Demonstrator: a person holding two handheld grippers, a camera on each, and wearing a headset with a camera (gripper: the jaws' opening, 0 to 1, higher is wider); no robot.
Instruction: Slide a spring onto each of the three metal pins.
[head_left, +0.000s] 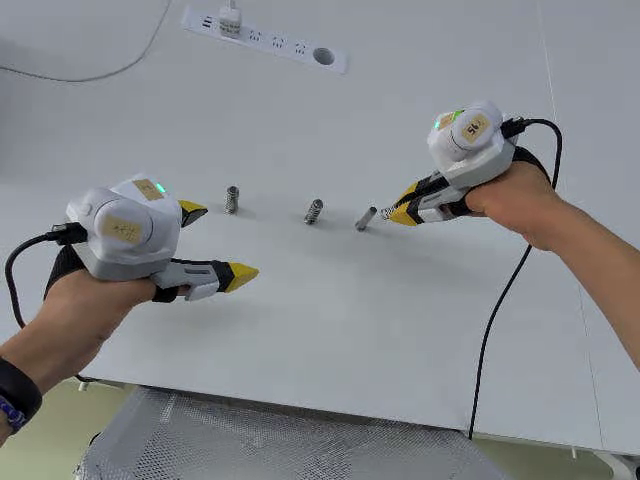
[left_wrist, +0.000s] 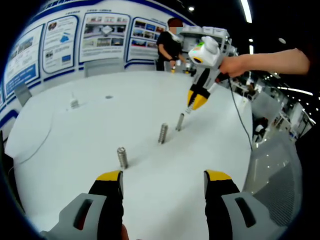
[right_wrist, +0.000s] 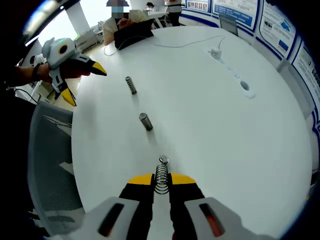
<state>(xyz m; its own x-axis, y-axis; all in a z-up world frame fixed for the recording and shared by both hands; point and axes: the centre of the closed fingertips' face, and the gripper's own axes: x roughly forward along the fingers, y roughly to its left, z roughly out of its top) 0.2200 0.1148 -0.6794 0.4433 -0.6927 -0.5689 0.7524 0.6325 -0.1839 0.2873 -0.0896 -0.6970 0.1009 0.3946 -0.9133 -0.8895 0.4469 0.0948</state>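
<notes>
Spring (right_wrist: 161, 174) pinched in right hand-held gripper (right_wrist: 161, 181) beside bare pin (right_wrist: 163, 160); left hand-held gripper (left_wrist: 163, 175) spread, labels (head_left: 474, 127) unreadable.

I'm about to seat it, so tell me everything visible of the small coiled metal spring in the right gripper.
The small coiled metal spring is silvery wire with open, even turns. It is clamped between the yellow-tipped jaws of the right gripper, lying along them, its free end poking out ahead. That end sits at the top of the nearest bare metal pin; the pin's shaft is uncovered, so it is not yet slid on.
</notes>
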